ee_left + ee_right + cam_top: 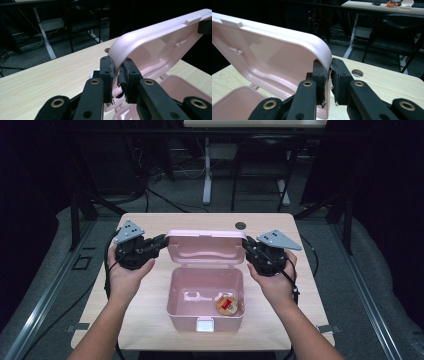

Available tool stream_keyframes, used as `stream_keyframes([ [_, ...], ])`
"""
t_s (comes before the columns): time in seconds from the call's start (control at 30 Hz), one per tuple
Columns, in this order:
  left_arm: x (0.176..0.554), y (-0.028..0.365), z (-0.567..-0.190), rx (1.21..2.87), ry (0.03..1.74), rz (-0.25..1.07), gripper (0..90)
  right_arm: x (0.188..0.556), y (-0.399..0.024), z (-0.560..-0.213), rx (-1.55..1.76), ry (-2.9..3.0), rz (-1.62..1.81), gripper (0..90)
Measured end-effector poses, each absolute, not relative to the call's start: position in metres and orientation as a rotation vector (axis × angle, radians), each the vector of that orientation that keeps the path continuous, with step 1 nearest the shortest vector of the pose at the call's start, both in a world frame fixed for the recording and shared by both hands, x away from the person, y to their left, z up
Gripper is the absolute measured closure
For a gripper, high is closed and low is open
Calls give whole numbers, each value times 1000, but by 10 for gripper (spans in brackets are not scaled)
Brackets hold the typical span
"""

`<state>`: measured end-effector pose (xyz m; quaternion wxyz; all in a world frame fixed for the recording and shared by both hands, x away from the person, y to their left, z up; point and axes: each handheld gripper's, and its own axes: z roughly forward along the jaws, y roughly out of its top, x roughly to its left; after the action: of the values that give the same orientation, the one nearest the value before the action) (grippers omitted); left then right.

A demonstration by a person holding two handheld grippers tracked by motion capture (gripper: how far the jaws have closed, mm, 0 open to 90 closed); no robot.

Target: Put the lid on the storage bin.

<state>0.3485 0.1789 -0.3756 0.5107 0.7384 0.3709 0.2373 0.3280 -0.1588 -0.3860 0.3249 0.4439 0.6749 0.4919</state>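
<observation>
A pink plastic box (183, 319) stands in the middle of the wooden table, and its hinged lid (206, 247) is raised upright at the back. In the box lies a round orange and red item (227, 305). My left gripper (162, 240) holds the lid's left edge. In the left gripper view its pads (117, 72) pinch the curved rim of the lid (155, 47). My right gripper (246, 242) holds the lid's right edge. In the right gripper view the jaws (329, 75) clamp the corner of the lid (274, 55).
A white latch (204, 324) sits on the box's front wall. The table (145, 295) has a round cable hole (241, 225) at the back. Desk legs, chairs and cables stand on the dark floor beyond the table.
</observation>
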Motion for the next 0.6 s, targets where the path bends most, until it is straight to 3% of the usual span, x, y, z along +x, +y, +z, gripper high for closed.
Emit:
stream_keyframes([
  [0.6,337,183,-379,1779,868,544,788,318,-159,-388,1137,1785,1297,793],
])
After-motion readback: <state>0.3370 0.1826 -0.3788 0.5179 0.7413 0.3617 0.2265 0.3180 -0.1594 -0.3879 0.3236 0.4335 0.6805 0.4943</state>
